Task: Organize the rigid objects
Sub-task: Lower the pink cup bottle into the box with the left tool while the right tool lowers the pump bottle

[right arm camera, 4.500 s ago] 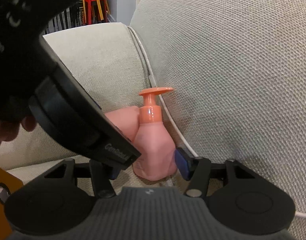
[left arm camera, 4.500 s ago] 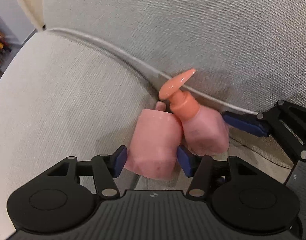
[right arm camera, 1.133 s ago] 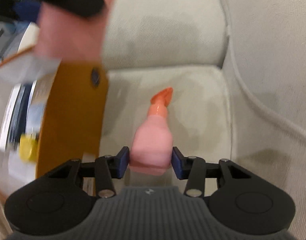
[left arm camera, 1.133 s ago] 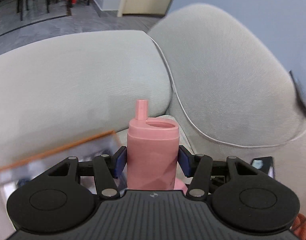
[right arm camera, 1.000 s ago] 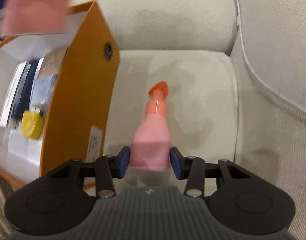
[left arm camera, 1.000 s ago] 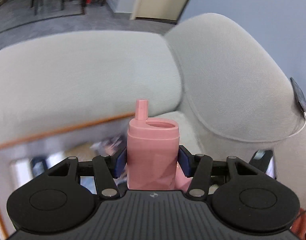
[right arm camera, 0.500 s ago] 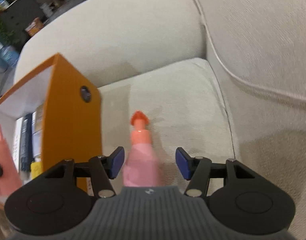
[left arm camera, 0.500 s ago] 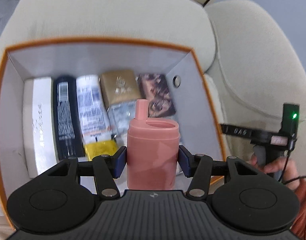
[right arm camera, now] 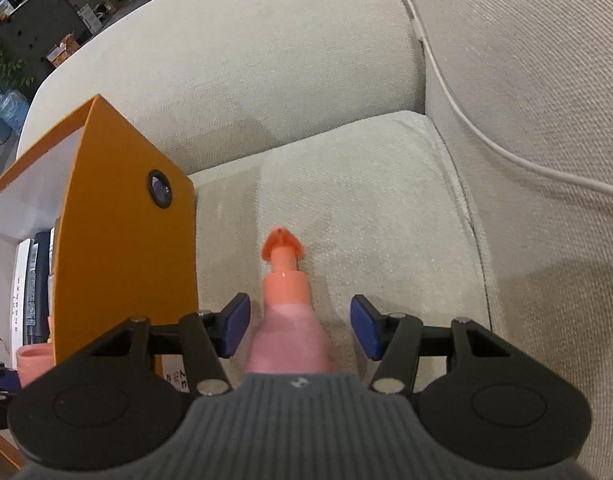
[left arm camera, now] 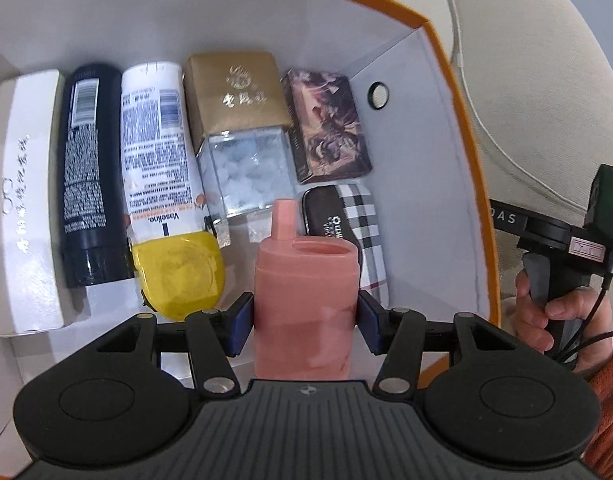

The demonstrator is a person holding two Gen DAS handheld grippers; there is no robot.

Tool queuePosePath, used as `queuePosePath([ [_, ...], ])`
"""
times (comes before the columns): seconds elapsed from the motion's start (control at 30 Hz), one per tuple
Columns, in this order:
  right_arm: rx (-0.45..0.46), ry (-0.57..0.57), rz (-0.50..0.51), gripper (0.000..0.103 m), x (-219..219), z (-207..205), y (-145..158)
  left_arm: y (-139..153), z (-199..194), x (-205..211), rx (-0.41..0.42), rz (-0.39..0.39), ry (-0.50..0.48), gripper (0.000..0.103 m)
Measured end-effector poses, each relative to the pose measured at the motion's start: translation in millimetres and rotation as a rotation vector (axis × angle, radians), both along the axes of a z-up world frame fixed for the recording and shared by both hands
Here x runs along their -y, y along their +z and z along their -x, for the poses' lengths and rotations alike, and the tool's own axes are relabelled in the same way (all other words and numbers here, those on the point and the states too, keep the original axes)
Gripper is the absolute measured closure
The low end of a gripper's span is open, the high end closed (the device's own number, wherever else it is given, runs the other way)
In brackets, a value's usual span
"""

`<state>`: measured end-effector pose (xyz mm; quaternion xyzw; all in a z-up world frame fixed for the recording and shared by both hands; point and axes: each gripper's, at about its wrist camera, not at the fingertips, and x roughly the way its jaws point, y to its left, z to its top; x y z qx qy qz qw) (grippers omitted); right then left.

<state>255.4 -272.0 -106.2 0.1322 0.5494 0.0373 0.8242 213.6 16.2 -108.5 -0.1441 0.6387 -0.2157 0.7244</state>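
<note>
"Vaseline" reads along the white tube with the yellow cap [left arm camera: 162, 184], left of centre in the left wrist view, amid small print too fine to read. The gold box [left arm camera: 236, 94] above centre carries gilt Chinese characters and an emblem. The black handle [left arm camera: 546, 232] at the right edge shows the letters "DAS". The other labels are illegible.

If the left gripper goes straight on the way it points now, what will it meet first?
Probably the plaid case lying on the floor of the orange box. The left gripper, shut on the pink cup, points down into the box, and that case lies just ahead of the cup. Depth is hard to judge.
</note>
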Motion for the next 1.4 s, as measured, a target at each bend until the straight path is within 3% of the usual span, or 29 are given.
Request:
queuePosePath([
  [0.33,0.000,0.019,0.025,0.052,-2,-8,-4,-9,-8,6,-0.031,0.023,0.015,0.041],
  [0.43,-0.001,0.017,0.047,0.061,-3,-7,-4,-4,-3,2,-0.011,0.022,0.023,0.039],
  [0.5,0.002,0.015,0.020,0.077,-1,-6,-3,1,0,0,0.001,0.030,0.029,0.037],
  [0.67,0.016,0.016,0.026,0.078,-1,0,5,21,12,-8,0.080,0.021,0.045,0.036],
  [0.8,0.042,0.026,0.038,0.078,-2,10,16,29,18,-8,0.144,0.025,0.023,0.058],
  [0.97,0.078,0.033,0.040,0.078,-2,28,31,27,19,-2,0.170,0.053,0.039,0.062],
  [1.0,0.085,0.031,0.035,0.078,-2,31,35,28,19,-1,0.175,0.048,0.047,0.072],
  [1.2,0.180,0.042,0.024,0.078,-3,48,76,32,20,0,0.192,0.000,0.053,0.087],
  [1.3,0.239,0.062,-0.008,0.078,-7,55,101,31,21,-8,0.200,-0.038,0.085,0.088],
  [1.4,0.310,0.096,-0.026,0.078,-17,63,129,32,24,-17,0.195,-0.022,0.104,0.088],
])
